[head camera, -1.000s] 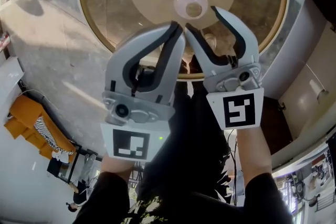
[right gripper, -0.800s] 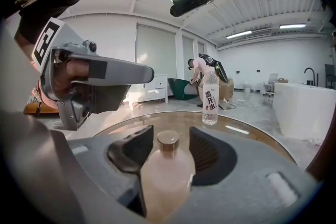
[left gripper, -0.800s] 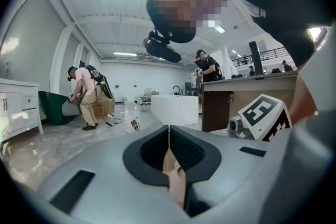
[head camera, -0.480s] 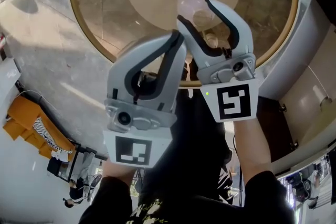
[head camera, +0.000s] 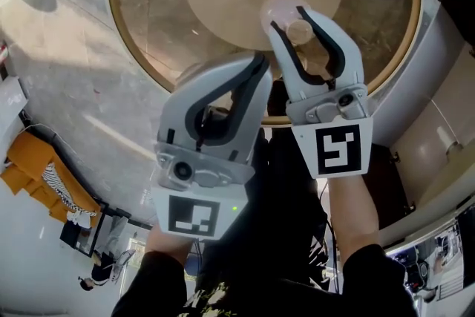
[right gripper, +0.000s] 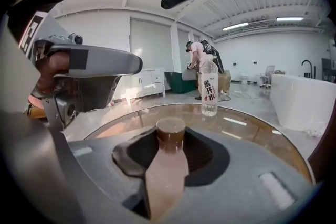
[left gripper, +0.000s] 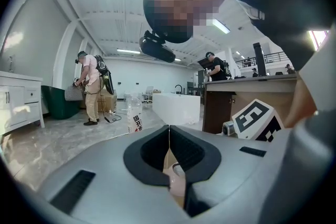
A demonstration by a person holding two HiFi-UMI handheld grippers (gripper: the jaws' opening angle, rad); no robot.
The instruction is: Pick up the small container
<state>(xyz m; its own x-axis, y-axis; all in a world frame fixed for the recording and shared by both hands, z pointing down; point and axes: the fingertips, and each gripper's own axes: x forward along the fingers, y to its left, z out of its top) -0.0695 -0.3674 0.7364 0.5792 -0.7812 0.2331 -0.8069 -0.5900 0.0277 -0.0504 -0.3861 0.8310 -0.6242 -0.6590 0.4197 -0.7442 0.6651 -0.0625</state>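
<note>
The small container [right gripper: 170,134] stands upright on the round glass counter [head camera: 145,4], with its top facing up. It sits right between the tips of the right gripper [head camera: 289,17]. The jaws of that gripper have just been closing, and now they are partly open with the container in the middle. Their black insides look like they touch it on both sides, so I think it is held. The left gripper [head camera: 260,59] is just beside it, a bit closer to the person. Its jaws are pressed together and hold nothing. The right hand is the one at the container, so I think that hand should lift it straight up and keep it level. A water bottle [right gripper: 209,86] stands farther back on the counter
</note>
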